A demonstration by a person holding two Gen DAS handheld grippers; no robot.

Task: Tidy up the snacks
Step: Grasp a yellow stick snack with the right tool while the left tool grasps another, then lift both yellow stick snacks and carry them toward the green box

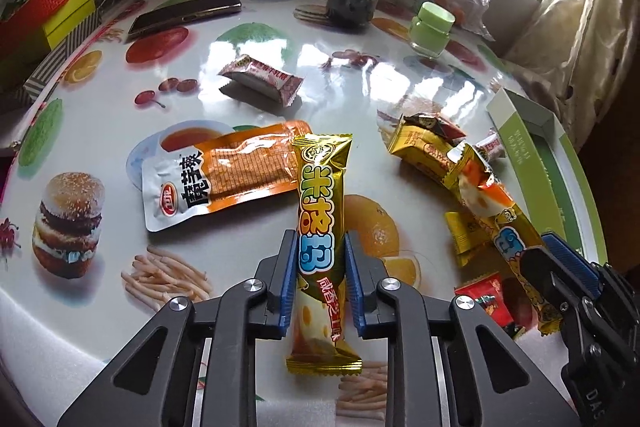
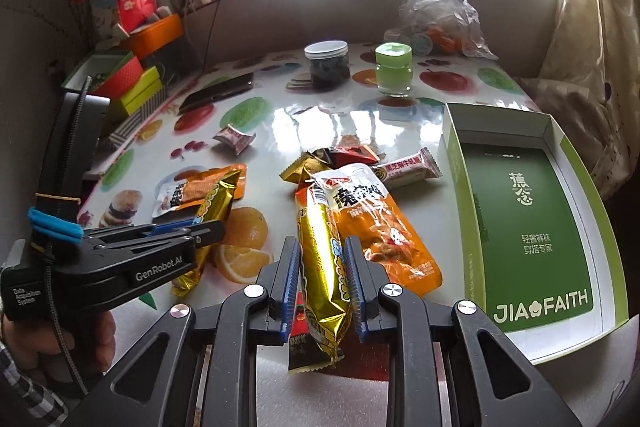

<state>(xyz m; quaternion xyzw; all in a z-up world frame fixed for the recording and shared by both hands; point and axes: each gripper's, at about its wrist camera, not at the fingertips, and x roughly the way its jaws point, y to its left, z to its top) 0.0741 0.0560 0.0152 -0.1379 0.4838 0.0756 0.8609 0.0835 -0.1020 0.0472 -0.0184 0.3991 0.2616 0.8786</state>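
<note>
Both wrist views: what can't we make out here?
- Right wrist: red packet under the right gripper; gold bar and gripper cover its label.
- Left wrist: green box cut off by the lens edge.
- Both: dark jar contents, too small.
- Left wrist: left gripper hides whether its gold stick touches the table.

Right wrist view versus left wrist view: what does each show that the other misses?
Only the right wrist view shows the green box whole, with its printed floor, and the orange pouch beside the right claw. Only the left wrist view shows the burger print on the tablecloth. Both show each claw shut on a gold snack bar, the left claw included, plus the dark jar.
</note>
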